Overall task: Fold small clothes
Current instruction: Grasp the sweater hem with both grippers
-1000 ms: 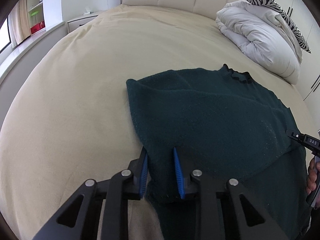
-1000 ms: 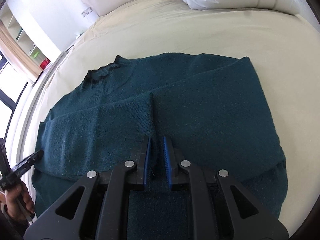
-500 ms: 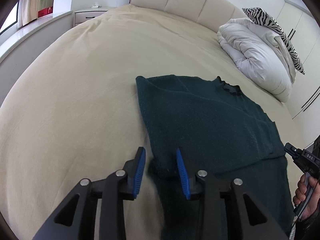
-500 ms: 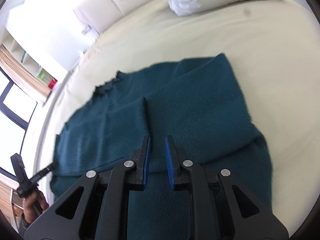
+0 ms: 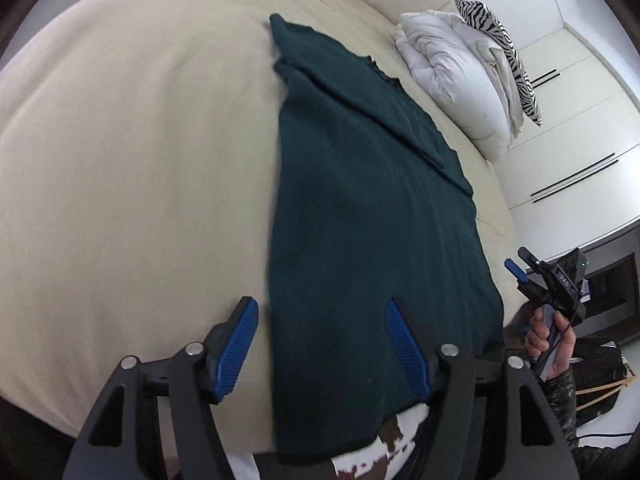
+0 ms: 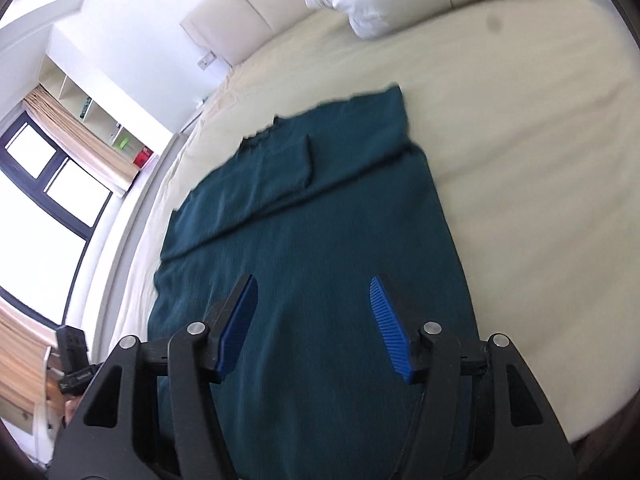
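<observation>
A dark green sweater (image 5: 372,216) lies flat on the cream bed (image 5: 140,160), collar at the far end and both sleeves folded across the chest. My left gripper (image 5: 322,346) hovers over its near left edge. The jaws are opening, the cloth lies below them, and the pads press on nothing. My right gripper (image 6: 312,314) hangs above the sweater (image 6: 320,232) near its hem. Its jaws are opening too and grip nothing. A hand holds that right gripper (image 5: 554,280) beyond the sweater's right edge.
A white duvet (image 5: 456,76) with a zebra-print pillow (image 5: 504,40) is piled at the bed's far right, against the padded headboard (image 6: 248,16). White wardrobe doors (image 5: 568,128) stand to the right. A window with curtains (image 6: 60,184) is on the left.
Both grippers have let go of the sweater cloth, widened their jaws and drawn back toward the bed's near edge. The sweater now stretches away ahead of them.
</observation>
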A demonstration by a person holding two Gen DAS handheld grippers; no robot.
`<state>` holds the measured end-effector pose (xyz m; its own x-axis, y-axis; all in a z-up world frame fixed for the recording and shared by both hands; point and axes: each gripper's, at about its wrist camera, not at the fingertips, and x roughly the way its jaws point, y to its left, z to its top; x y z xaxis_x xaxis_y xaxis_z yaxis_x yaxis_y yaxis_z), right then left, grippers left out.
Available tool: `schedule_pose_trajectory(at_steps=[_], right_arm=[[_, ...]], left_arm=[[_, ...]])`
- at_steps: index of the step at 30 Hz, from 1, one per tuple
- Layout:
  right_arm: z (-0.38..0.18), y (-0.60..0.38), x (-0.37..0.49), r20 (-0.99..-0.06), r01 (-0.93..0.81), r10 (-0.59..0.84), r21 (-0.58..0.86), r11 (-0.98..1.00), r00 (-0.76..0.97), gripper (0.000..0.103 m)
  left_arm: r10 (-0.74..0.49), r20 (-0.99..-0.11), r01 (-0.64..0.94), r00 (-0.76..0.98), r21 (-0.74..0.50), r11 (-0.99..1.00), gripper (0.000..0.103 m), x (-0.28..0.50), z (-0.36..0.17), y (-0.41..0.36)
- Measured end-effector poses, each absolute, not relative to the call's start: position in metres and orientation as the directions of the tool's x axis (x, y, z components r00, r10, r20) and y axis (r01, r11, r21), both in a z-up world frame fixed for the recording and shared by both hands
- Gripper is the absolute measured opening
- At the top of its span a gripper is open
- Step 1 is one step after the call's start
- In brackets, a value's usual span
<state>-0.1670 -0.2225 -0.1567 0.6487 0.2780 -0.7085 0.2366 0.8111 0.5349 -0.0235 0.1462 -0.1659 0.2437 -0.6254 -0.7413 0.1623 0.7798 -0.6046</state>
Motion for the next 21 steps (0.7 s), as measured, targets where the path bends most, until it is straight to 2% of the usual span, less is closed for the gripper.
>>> schedule_pose_trajectory(at_steps=[8, 11, 12, 21], right_arm=[[-0.179, -0.232, -0.232, -0.747, 0.275, 0.338, 0.564, 0.779, 0.573, 0.057], [-0.185, -0.232, -0.245, -0.755, 0.286, 0.345, 0.564, 0.774, 0.557, 0.057], [-0.186, -0.232, -0.248, -0.760, 0.289, 0.349, 0.564, 0.774, 0.549, 0.057], [-0.190, -0.238, -0.255, -0.789, 0.313, 0.356, 0.549, 0.775, 0.501, 0.057]], left_arm=[[-0.688, -0.710, 0.118, 0.147, -0.678, 0.725, 0.063, -0.045, -0.176, 0.148], [-0.705, -0.698, 0.075, 0.124, -0.702, 0.708, 0.049, -0.043, -0.185, 0.154], [-0.711, -0.693, 0.064, 0.120, -0.709, 0.703, 0.048, -0.043, -0.186, 0.156], [-0.739, -0.669, 0.025, 0.084, -0.740, 0.673, 0.045, -0.051, -0.197, 0.159]])
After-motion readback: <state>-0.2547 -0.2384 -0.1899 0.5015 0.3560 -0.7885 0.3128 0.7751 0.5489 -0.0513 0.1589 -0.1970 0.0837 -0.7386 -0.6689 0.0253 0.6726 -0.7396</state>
